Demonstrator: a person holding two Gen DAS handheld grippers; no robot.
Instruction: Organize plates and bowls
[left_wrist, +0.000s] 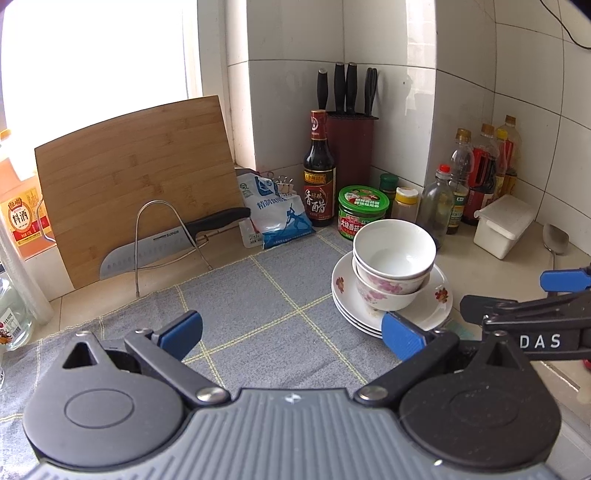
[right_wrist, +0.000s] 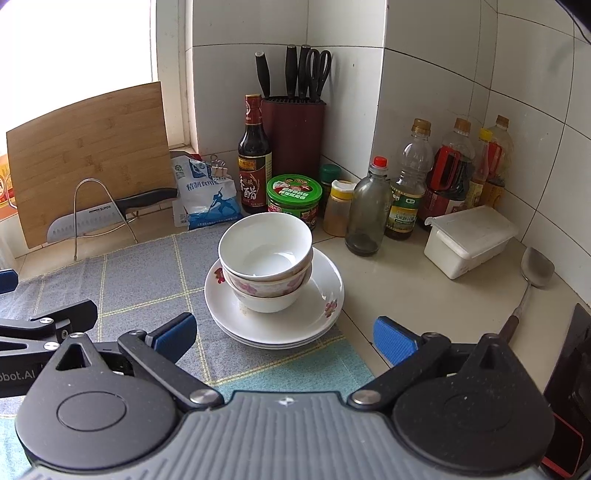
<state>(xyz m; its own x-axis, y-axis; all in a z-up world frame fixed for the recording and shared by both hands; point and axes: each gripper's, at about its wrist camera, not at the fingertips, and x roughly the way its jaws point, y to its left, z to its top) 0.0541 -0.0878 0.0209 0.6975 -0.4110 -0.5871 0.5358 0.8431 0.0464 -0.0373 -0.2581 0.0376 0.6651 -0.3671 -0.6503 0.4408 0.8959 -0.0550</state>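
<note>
Two white bowls (left_wrist: 393, 258) with pink flowers sit nested on a stack of white plates (left_wrist: 437, 299), at the right edge of a grey checked cloth (left_wrist: 258, 306). The same bowls (right_wrist: 266, 254) and plates (right_wrist: 317, 314) show centre in the right wrist view. My left gripper (left_wrist: 291, 332) is open and empty, low over the cloth, left of the stack. My right gripper (right_wrist: 284, 332) is open and empty, just in front of the plates. The right gripper also shows at the right edge of the left wrist view (left_wrist: 535, 306).
Behind the stack stand a vinegar bottle (right_wrist: 254, 155), a green-lidded jar (right_wrist: 294, 197), a knife block (right_wrist: 293, 133), several oil and sauce bottles (right_wrist: 408, 181) and a white lidded box (right_wrist: 467, 240). A cutting board (left_wrist: 136, 184) with a knife (left_wrist: 166, 240) leans left. A ladle (right_wrist: 535, 269) lies right.
</note>
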